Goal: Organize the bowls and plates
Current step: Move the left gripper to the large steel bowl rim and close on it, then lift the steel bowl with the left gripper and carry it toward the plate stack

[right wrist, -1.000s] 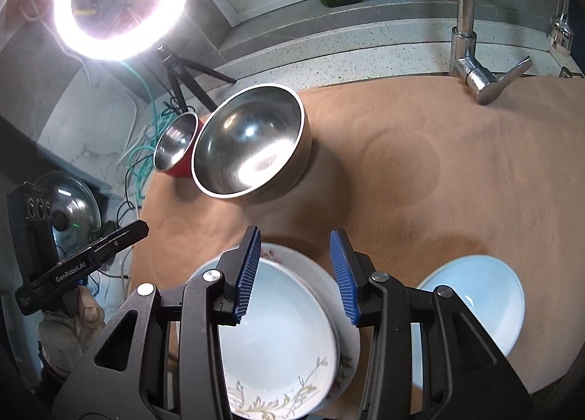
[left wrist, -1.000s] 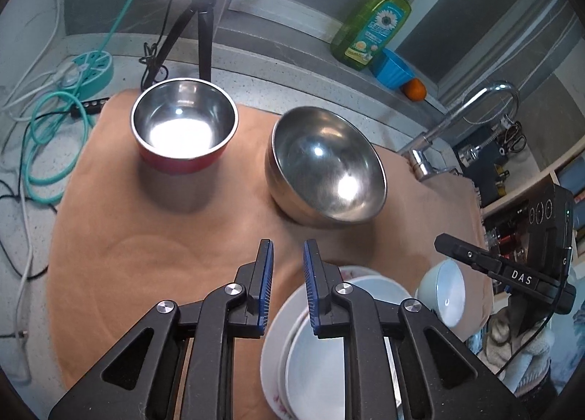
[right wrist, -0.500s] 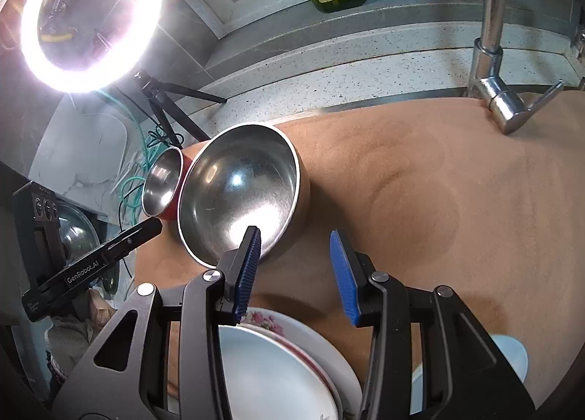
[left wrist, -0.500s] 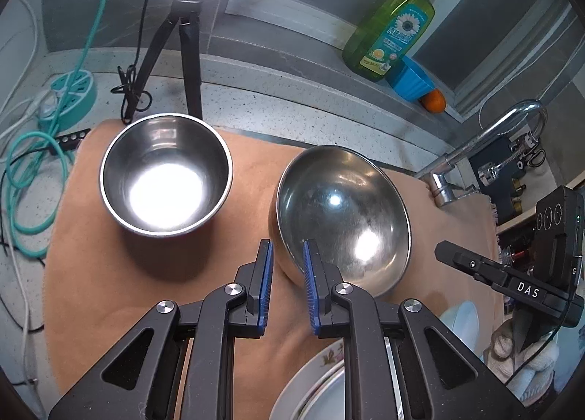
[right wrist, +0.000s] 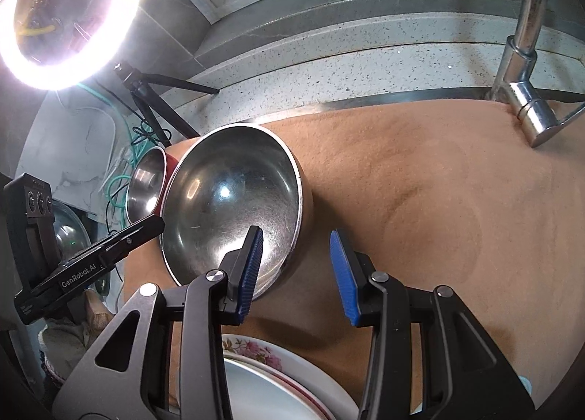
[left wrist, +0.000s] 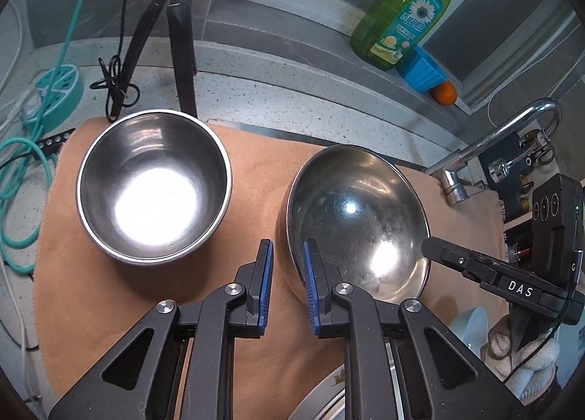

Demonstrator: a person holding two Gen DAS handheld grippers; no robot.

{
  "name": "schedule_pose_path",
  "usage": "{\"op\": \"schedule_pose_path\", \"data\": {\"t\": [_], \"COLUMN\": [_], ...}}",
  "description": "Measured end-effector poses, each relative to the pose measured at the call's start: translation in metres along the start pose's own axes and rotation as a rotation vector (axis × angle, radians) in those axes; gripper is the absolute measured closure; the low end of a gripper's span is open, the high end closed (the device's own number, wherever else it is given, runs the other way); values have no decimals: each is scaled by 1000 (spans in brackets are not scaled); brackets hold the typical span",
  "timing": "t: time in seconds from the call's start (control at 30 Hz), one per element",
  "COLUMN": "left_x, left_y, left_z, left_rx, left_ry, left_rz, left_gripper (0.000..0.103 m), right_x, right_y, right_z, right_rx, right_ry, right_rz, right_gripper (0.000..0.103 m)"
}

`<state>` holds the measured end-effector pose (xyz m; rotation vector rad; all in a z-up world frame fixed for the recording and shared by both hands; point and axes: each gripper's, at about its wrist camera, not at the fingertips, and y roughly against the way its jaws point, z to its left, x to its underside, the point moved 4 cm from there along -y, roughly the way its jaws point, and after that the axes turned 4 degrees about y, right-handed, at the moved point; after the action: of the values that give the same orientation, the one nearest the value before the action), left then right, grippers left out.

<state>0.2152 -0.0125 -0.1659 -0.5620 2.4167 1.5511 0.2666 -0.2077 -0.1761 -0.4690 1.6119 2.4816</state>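
A large steel bowl (left wrist: 356, 222) stands tilted on the tan mat (left wrist: 256, 164), with a smaller red-sided steel bowl (left wrist: 153, 186) to its left. My left gripper (left wrist: 287, 282) is open and empty, its jaws on either side of the large bowl's near-left rim. My right gripper (right wrist: 298, 273) is open and empty, its jaws on either side of the same bowl's (right wrist: 230, 207) near-right rim. The small bowl (right wrist: 144, 182) shows behind it. Stacked floral plates (right wrist: 285, 379) lie under the right gripper.
A tap (right wrist: 526, 54) stands at the mat's back right. A green soap bottle (left wrist: 402, 17), a blue cup (left wrist: 420, 68) and an orange (left wrist: 444, 92) sit on the sill. A tripod (left wrist: 175, 36) and cables (left wrist: 22, 149) stand at the back left. A pale blue bowl (left wrist: 471, 328) lies right.
Both grippers have moved forward from above the plates to the large steel bowl, so its rim now lies between their jaws. The bowls have not moved.
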Motion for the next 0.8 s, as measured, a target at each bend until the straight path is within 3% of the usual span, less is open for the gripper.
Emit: {"op": "schedule_pose_path", "data": {"t": [0.13,0.2,0.8], "left_x": [-2,-2,7], "left_y": [-5,-7,14], "left_z": [-1,-2,0], "left_rx": [12,17,12], "left_ry": [-4,-6,3], "left_rz": [16,20,-21], "left_gripper": [88,90,90], "right_x": [-1,-1,8], "right_y": [-5,-6,11], "right_z": [2,2,17], "right_rx": [-6,-3,9], "right_ry": [4,6,42], "right_rz": [16,21,7], "right_gripper": [84,86,88]}}
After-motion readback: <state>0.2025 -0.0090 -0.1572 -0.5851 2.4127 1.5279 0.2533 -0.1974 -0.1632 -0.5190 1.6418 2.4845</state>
